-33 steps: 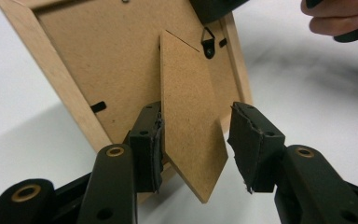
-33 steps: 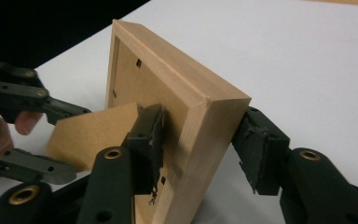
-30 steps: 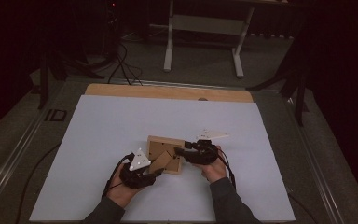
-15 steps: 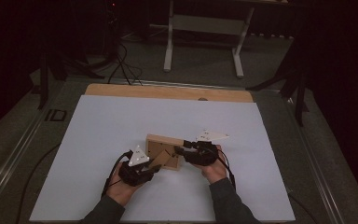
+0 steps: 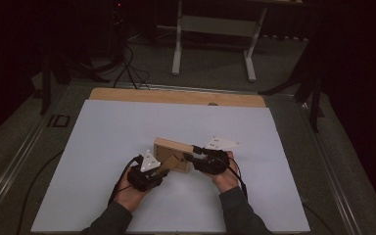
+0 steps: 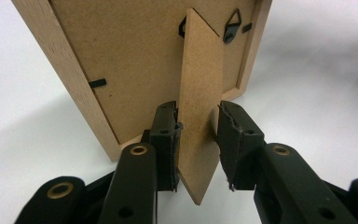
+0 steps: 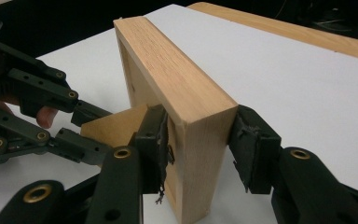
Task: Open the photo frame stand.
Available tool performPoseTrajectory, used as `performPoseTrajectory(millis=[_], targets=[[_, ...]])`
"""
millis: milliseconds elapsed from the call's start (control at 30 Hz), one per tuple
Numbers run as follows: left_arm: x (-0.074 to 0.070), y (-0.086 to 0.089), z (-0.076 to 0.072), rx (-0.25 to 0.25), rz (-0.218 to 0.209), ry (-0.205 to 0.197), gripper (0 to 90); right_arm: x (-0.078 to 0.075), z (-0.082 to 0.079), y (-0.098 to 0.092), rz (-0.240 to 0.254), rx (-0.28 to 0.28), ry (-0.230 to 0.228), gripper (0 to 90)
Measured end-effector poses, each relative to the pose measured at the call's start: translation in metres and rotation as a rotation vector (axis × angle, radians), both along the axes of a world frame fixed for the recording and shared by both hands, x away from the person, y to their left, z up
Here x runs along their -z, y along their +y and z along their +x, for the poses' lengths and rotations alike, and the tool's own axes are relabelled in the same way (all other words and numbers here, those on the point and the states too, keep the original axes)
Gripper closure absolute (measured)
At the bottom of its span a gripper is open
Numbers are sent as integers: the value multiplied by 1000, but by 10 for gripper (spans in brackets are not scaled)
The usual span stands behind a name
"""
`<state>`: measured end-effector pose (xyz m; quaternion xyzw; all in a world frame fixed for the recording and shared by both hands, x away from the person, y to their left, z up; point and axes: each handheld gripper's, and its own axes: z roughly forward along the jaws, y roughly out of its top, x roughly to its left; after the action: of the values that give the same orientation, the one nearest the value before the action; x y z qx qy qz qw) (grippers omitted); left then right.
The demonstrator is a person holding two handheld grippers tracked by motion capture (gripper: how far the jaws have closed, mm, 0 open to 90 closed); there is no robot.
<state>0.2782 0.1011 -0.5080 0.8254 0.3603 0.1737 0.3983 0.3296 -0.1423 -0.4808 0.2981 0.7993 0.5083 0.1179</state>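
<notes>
Could read just an "ID" mark [image 5: 58, 120] off the grey surround left of the bench [image 5: 107, 137]. Found the picture frame [image 7: 177, 79] propped up on edge around the middle of the bench, backing board towards the person. Left tongs [image 6: 198, 140]: had just been closing, roughly halfway shut, pinching the frame's brown fold-out stand [image 6: 200, 84] between the pads. Right tongs [image 7: 198, 140]: also had just been closing, clamped across the frame's wooden end, one pad inside, one on the outer face.
</notes>
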Motion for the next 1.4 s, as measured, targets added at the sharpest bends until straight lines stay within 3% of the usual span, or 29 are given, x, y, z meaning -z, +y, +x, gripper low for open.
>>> performPoseTrajectory(millis=[600,900,1100,1400], targets=[[7,-4,16,-31,16,-12,682,-1,-4,6,-71,46,-103,572],[10,-3,16,-33,18,-6,675,-1,-5,7,-54,26,-88,547],[10,-1,15,-35,-3,0,673,-1,-6,7,-50,13,-79,541],[12,7,16,-8,-103,74,626,0,-8,8,-47,-9,-64,515]])
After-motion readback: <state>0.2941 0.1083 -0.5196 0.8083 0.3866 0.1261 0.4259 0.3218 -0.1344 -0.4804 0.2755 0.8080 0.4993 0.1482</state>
